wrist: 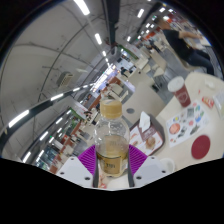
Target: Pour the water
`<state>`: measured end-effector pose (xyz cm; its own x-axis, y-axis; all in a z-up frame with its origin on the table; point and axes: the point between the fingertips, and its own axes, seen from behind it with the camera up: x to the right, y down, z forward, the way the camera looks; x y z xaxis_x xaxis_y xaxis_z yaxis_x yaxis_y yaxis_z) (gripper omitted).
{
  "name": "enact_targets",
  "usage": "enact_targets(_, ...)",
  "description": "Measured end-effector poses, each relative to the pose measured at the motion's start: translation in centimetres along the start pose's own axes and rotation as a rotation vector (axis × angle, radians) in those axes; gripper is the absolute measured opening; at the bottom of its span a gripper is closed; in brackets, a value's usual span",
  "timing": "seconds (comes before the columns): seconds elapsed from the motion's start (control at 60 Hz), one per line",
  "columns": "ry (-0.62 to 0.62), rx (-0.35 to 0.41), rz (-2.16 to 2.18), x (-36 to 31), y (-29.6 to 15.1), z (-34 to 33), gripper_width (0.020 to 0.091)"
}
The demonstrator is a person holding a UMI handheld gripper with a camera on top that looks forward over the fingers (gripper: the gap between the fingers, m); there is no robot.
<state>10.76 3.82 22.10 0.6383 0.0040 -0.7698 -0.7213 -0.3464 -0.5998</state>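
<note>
A clear plastic bottle with amber liquid in its lower part and near its neck stands upright between my fingers. My gripper is shut on the bottle, both purple pads pressing its sides. The bottle is lifted, well above the white table. Beyond it to the right stands a red paper cup on the table.
A printed tray liner lies on the table to the right, below the cup. Small wrappers lie just right of the bottle. A person sits at a far table. The ceiling with light strips fills the space to the left.
</note>
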Motion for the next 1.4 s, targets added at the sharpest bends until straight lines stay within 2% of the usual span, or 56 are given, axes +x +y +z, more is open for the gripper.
enact_targets(0.117,0.117,0.087,-0.356,3.0,-5.4,-2.3,0.0397)
enact_targets(0.2,0.215,0.103,-0.525,8.3,-7.7,-2.5,0.0397)
enact_targets(0.383,0.377,0.014,-0.735,18.2,-7.1,-4.2,0.0395)
enact_targets(0.617,0.411,-0.093,-0.78,25.1,-2.6,-4.1,0.0393)
enact_targets(0.65,0.423,-0.102,-0.789,25.9,-2.0,-3.9,0.0402)
enact_targets(0.683,0.406,-0.069,-0.798,25.4,-2.1,-4.2,0.0398)
enact_targets(0.767,0.409,-0.058,-0.78,25.6,-2.0,-4.7,0.0409)
enact_targets(0.9,0.439,-0.072,-0.749,25.9,-2.1,-5.2,0.0525)
enact_targets(0.933,0.461,-0.086,-0.744,26.3,-2.0,-5.3,0.0613)
enact_targets(1.0,0.479,-0.109,-0.743,25.6,-1.8,-6.4,0.0861)
enact_targets(1.05,0.501,-0.13,-0.734,25.3,-1.5,-7.2,0.0837)
enact_targets(1.2,0.56,-0.168,-0.717,22.3,-0.3,-11.6,0.085)
enact_targets(1.4,0.603,-0.234,-0.659,15.6,3.6,-18.4,0.0851)
